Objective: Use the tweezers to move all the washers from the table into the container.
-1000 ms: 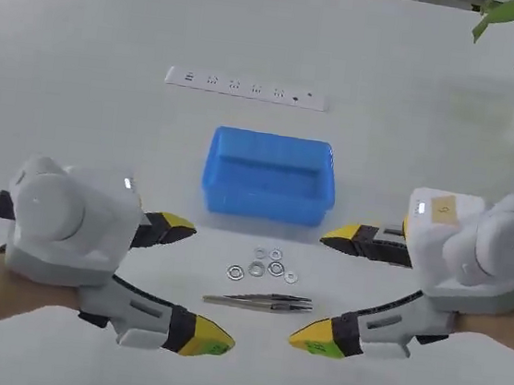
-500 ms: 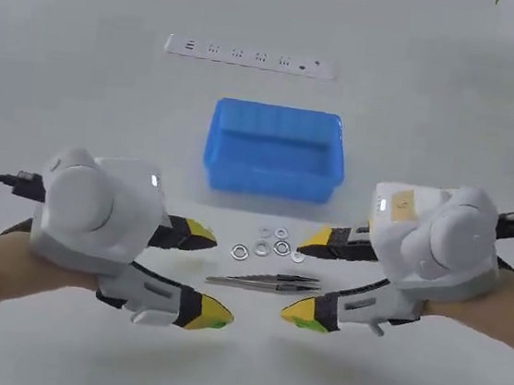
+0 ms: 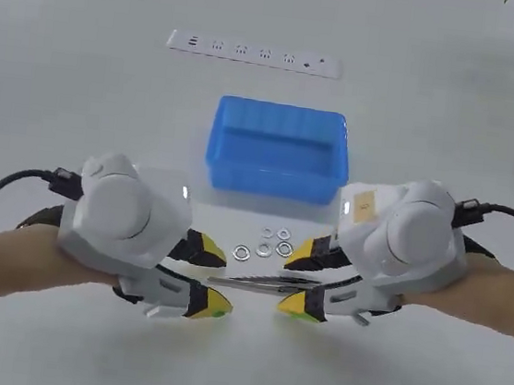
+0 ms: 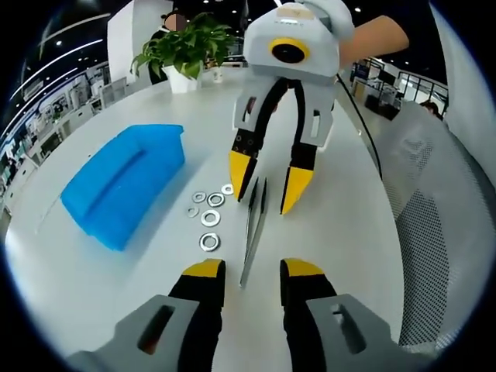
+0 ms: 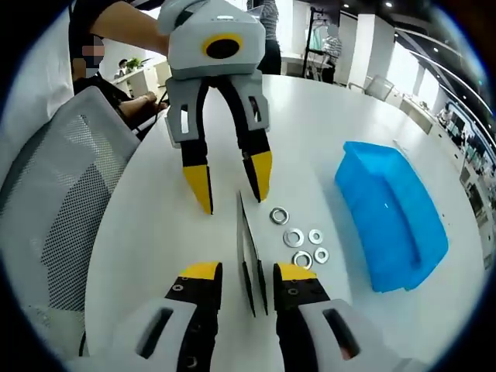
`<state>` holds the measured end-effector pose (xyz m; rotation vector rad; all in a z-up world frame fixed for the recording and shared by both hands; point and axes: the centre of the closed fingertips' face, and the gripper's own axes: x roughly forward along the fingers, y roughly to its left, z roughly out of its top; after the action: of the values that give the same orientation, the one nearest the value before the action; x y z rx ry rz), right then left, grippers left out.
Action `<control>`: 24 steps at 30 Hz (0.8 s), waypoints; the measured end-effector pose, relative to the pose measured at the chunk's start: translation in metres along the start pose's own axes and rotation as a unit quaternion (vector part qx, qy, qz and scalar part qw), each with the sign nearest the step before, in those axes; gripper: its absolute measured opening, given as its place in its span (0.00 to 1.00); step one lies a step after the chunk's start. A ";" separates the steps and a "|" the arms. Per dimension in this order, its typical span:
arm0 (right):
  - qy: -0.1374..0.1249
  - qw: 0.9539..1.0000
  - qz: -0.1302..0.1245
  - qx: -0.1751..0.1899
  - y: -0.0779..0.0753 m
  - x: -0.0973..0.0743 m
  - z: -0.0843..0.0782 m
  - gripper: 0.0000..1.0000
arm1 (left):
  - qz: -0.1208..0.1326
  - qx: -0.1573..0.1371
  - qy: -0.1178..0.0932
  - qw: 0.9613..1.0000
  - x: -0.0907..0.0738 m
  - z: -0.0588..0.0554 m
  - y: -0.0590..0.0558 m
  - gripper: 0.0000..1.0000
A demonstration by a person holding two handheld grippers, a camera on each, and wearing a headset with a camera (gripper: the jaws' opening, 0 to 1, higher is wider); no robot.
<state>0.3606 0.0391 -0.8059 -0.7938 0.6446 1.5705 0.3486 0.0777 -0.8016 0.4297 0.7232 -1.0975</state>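
Tabletop [image 3: 83, 89] in an open office [image 5: 372, 54] bears tweezers [image 3: 256, 283] between left gripper [image 3: 217, 281] and right gripper [image 3: 292, 280], both with jaws parted, empty.

Big white table [image 3: 456, 76], long white power strip [image 3: 254, 54] at its far side, green plant [image 4: 190, 46] in a white pot, grey mesh chair [image 5: 54, 201], bright office behind

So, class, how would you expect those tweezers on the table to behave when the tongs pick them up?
The tweezers look thin and metallic, lying flat on the smooth table, so they will probably be light but apt to slide or pivot when nudged. Their two slim arms part towards one end, so a squeeze likely springs them shut.
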 end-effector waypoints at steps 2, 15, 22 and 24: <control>0.007 1.000 0.007 -0.011 0.002 0.002 -0.001 0.26 | -0.003 0.007 0.009 1.000 0.002 -0.002 -0.001 0.32; 0.018 1.000 0.011 -0.004 0.002 0.008 0.002 0.09 | -0.021 0.052 0.042 0.998 0.007 0.006 0.001 0.19; 0.020 1.000 0.007 0.000 0.003 0.008 0.002 0.08 | -0.036 0.047 0.056 0.997 0.011 0.003 0.004 0.06; 0.018 1.000 0.006 0.002 0.003 0.009 0.003 0.08 | -0.035 0.046 0.057 0.997 0.010 0.003 0.003 0.06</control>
<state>0.3562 0.0460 -0.8110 -0.8193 0.6796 1.5673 0.3545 0.0705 -0.8067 0.5525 0.7948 -1.1833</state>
